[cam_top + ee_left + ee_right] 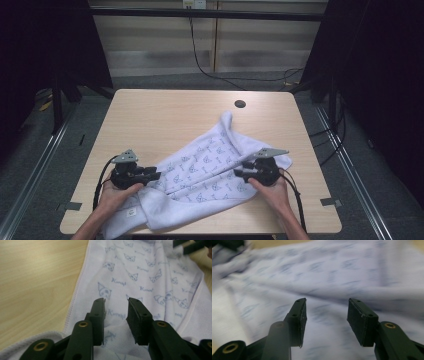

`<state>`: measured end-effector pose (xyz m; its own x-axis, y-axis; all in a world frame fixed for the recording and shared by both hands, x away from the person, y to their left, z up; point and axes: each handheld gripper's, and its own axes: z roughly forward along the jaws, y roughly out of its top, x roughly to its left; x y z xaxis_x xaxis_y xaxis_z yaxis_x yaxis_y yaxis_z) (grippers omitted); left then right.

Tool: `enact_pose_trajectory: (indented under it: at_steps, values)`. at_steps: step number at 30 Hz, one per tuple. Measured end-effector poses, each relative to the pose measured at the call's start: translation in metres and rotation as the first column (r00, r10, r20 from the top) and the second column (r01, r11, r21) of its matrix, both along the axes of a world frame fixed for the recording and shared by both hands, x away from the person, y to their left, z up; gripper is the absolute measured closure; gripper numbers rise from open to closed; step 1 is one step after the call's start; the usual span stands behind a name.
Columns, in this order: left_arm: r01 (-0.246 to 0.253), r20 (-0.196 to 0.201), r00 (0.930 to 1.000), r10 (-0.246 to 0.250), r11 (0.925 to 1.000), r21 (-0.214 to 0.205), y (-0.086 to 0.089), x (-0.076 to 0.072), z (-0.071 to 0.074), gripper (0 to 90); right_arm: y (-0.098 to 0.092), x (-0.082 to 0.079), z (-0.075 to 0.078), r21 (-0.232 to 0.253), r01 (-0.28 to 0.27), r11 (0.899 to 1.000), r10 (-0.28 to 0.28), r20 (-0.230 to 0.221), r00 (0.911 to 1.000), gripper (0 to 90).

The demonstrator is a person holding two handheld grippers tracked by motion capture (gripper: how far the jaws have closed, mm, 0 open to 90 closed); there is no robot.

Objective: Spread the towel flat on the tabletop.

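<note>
Dark curtains and grey floor surround a light wood tabletop point(165, 115) w/ a round cable hole point(240, 104) near its far edge; a white towel point(200, 175) w/ blue cat-face print lies rumpled across the near half, one corner hanging over the front edge. Left gripper point(156, 175) sits at the towel's left edge, jaws apart over the cloth, nothing clamped btwn them. Right gripper point(239, 175) is at the towel's right side, jaws also apart above the fabric, its own view blurred.

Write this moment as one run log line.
left gripper: open, over towel | right gripper: open, over towel | towel: crumpled on table
</note>
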<state>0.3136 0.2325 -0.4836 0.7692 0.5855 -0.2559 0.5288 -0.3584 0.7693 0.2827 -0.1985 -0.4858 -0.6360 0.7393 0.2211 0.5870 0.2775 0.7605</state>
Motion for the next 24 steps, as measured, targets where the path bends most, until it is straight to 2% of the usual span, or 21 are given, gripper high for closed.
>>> enact_pose_trajectory:
  at_steps: [1,2,3,5,6,7,8,9,10,11,12,13,15,17,18,20,24]
  values:
    - [0.005,0.005,1.0,-0.005,1.0,-0.004,0.002,0.001,0.002,67.3,0.0,0.0,0.0,0.0,0.0,1.0,0.0,0.0,1.0,49.9]
    - [-0.001,0.017,0.9999,0.001,1.0,-0.007,0.002,0.002,0.005,69.2,0.009,-0.008,0.001,-0.017,-0.041,0.999,0.041,0.002,0.9992,49.9]
    - [-0.009,0.019,0.9998,0.009,0.9999,-0.014,0.004,0.004,0.007,71.0,0.025,-0.022,-0.001,-0.019,-0.104,0.994,0.103,-0.006,0.9946,49.4]
    - [-0.026,0.02,0.9994,0.027,0.9989,-0.038,0.006,0.007,0.009,71.2,0.032,-0.028,-0.003,-0.029,-0.123,0.992,0.123,-0.009,0.9923,48.4]
    - [-0.032,0.016,0.9993,0.032,0.9989,-0.036,0.006,0.008,0.009,70.0,0.045,-0.034,-0.01,-0.074,-0.166,0.983,0.166,-0.015,0.9861,47.4]
    - [-0.042,0.013,0.999,0.043,0.9984,-0.037,0.007,0.01,0.009,68.5,0.049,-0.035,-0.014,-0.095,-0.171,0.981,0.17,-0.015,0.9853,47.4]
    - [-0.052,0.016,0.9985,0.052,0.9981,-0.035,0.007,0.012,0.009,68.5,0.049,-0.035,-0.014,-0.095,-0.171,0.981,0.17,-0.015,0.9853,47.4]
    - [-0.058,0.014,0.9982,0.058,0.9977,-0.037,0.009,0.014,0.009,66.8,0.052,-0.035,-0.019,-0.108,-0.176,0.978,0.181,0.03,0.9831,49.7]
    - [-0.066,0.011,0.9977,0.066,0.9968,-0.046,0.01,0.015,0.009,66.8,0.052,-0.035,-0.019,-0.108,-0.176,0.978,0.181,0.03,0.9831,49.7]
    - [-0.077,0.013,0.9969,0.078,0.9956,-0.054,0.012,0.016,0.009,64.1,0.052,-0.033,-0.019,-0.144,-0.171,0.975,0.18,0.055,0.9821,57.7]
    - [-0.075,0.015,0.9969,0.077,0.9946,-0.071,0.015,0.016,0.01,64.2,0.052,-0.033,-0.02,-0.165,-0.168,0.972,0.183,0.078,0.9801,61.0]
    - [-0.077,0.018,0.9968,0.078,0.9942,-0.075,0.016,0.016,0.011,64.0,0.049,-0.031,-0.02,-0.162,-0.169,0.972,0.184,0.08,0.9798,66.6]
    - [-0.077,0.017,0.9968,0.078,0.9936,-0.083,0.018,0.015,0.012,64.0,0.048,-0.029,-0.02,-0.167,-0.163,0.972,0.178,0.082,0.9805,68.2]
    - [-0.086,0.027,0.9957,0.089,0.9918,-0.095,0.02,0.013,0.014,64.0,0.039,-0.022,-0.021,-0.165,-0.135,0.977,0.151,0.086,0.9847,81.2]
    - [-0.075,0.034,0.9963,0.079,0.992,-0.101,0.022,0.011,0.016,64.1,0.027,-0.015,-0.022,-0.148,-0.103,0.984,0.116,0.083,0.9897,87.4]
    - [-0.076,0.036,0.9961,0.08,0.9916,-0.105,0.022,0.01,0.017,64.1,0.022,-0.012,-0.022,-0.14,-0.088,0.986,0.099,0.076,0.9921,88.0]
    - [-0.072,0.022,0.997,0.075,0.9914,-0.109,0.02,0.011,0.015,64.3,-0.006,0.002,-0.024,-0.1,-0.027,0.995,0.032,0.042,0.9986,88.8]
